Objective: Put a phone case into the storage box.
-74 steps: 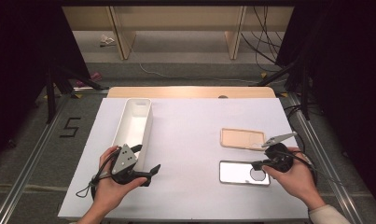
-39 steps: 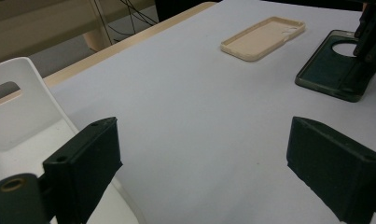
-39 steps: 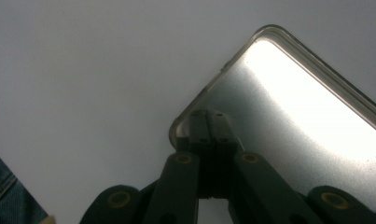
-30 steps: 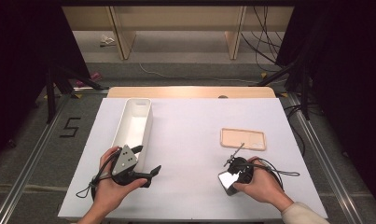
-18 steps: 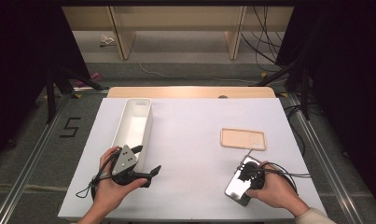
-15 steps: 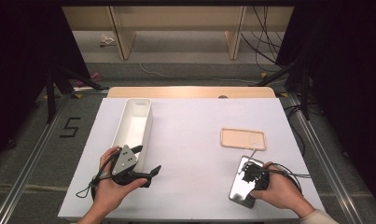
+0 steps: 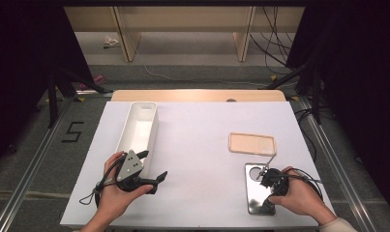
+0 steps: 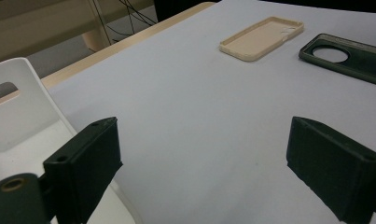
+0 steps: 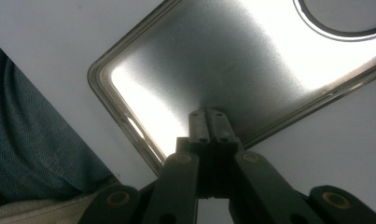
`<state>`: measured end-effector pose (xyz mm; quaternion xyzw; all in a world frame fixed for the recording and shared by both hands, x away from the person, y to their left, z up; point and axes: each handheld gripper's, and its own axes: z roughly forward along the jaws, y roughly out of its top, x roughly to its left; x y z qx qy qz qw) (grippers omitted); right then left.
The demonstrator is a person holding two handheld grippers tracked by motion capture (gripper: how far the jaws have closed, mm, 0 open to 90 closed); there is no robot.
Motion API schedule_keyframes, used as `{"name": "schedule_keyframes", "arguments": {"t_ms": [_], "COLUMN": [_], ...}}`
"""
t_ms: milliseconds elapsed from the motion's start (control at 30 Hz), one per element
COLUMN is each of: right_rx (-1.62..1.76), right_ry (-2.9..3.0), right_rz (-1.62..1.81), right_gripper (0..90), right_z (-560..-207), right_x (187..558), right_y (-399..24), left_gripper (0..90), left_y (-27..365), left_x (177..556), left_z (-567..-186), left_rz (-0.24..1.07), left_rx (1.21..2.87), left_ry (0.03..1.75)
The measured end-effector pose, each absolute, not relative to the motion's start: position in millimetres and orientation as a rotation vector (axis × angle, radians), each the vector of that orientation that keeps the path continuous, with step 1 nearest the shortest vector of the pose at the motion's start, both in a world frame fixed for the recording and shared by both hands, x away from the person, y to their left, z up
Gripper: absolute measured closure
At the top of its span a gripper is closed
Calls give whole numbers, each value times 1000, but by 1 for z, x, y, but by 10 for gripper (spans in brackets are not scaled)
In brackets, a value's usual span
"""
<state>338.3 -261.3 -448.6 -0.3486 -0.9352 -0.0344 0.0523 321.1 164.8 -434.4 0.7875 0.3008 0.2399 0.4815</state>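
A dark phone case (image 7: 257, 195) lies hollow side up near the table's front right, its long side pointing away from me. My right gripper (image 7: 269, 183) is shut and its joined tips rest on the case's inner face (image 9: 251, 56) close to one long edge; nothing sits between the jaws. The same tips (image 9: 208, 116) show in the right gripper view. A beige phone case (image 7: 252, 143) lies just beyond it. My left gripper (image 7: 154, 164) stands open and empty beside the near end of a white bin (image 7: 139, 125).
The white table (image 7: 202, 159) has its front edge just below both hands. A wooden strip (image 7: 197, 95) runs along the far edge. A blue sleeve (image 9: 31, 154) lies next to the dark case. In the left gripper view I see both cases (image 8: 262, 38) far ahead.
The dark case has swung from lying crosswise to lengthwise under the right gripper's tips, and the right hand has shifted right and toward the front edge. The left hand has stayed put.
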Motion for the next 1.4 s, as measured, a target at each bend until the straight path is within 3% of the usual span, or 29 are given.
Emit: {"name": "schedule_keyframes", "arguments": {"t_ms": [133, 267, 400, 433, 467, 567, 700, 800, 1400], "right_rx": [-1052, -997, -711, -581, -581, -463, -348, -314, -225], "right_ry": [-2847, -2891, -3029, -3074, -3074, -3146, -3200, -3204, -3206], "right_rz": [-107, -150, -220, -262, -262, -240, -184, -182, -93], "right_gripper": [890, 813, 620, 524, 524, 391, 281, 257, 312], "right_z": [-448, -444, -434, -430, -430, -430, -434, -435, -443], "right_x": [338, 336, 331, 328, 328, 322, 319, 318, 313], "right_y": [-261, -259, -253, -250, -250, -246, -243, -242, -235], "left_gripper": [92, 92, 93, 92, 92, 92, 92, 92, 92], "left_y": [165, 164, 164, 164, 164, 164, 164, 164, 164], "left_x": [321, 321, 321, 321, 321, 321, 321, 322, 322], "left_z": [-435, -434, -435, -435, -435, -435, -435, -435, -435], "left_rz": [584, 584, 582, 583, 582, 581, 583, 583, 581], "left_rx": [1921, 1921, 1922, 1923, 1923, 1922, 1920, 1919, 1920], "left_ry": [733, 732, 733, 732, 732, 732, 733, 734, 732]}}
